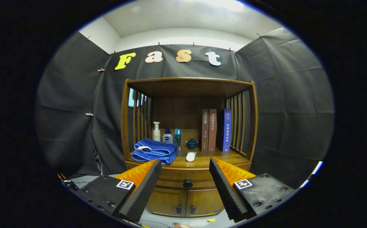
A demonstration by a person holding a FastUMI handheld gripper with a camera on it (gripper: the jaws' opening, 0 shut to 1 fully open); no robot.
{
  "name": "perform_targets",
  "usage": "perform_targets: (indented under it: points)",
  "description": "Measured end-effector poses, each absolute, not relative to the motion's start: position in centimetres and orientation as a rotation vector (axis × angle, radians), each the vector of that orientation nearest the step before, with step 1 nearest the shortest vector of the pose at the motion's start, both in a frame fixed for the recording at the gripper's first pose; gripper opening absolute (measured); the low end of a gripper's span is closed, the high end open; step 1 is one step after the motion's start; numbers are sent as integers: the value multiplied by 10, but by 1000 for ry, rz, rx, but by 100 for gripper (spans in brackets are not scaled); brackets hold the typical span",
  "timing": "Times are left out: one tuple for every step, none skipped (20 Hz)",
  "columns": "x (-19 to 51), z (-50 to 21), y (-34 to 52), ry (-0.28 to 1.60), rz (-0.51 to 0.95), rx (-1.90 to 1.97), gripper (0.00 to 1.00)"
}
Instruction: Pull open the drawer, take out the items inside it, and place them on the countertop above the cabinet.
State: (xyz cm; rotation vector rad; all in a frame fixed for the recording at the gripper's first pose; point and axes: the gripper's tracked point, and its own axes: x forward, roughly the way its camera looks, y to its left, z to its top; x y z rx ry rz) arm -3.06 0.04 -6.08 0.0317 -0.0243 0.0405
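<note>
the gripper (185,177) is wide open and holds nothing. its two black fingers (140,193) spread apart, with orange behind each pad.

between the fingers, a bit ahead of them, is the drawer (183,176) of a brown wood cabinet (188,133). the drawer is shut. its round black knob (187,183) sits in the gap between the fingers, and they do not touch it. what is in the drawer is hidden.

under the drawer are two small doors (185,201), each with a dark handle.

above the drawer is the countertop (208,160). a folded blue towel (154,151) lies on its left side. behind the towel stand a white bottle (156,131), a small bottle with a blue cap (167,136) and a thin teal bottle (177,137). a little dark blue pot (191,143) with a lid sits near the middle. just in front of it lies a small white thing (190,156); i cannot tell what it is. to the right stand three books (216,130), two brown and one blue, upright and side by side.

the cabinet has slats on both sides and a wood top over the shelf.
</note>
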Motion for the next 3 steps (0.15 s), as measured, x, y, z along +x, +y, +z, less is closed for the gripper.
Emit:
perform_targets:
  points:
    - [-31, -60, 1, -24, 41, 30, 99]
    - [-32, -60, 2, -22, 44, 33, 99]
    - [-32, -60, 2, -22, 46, 37, 99]
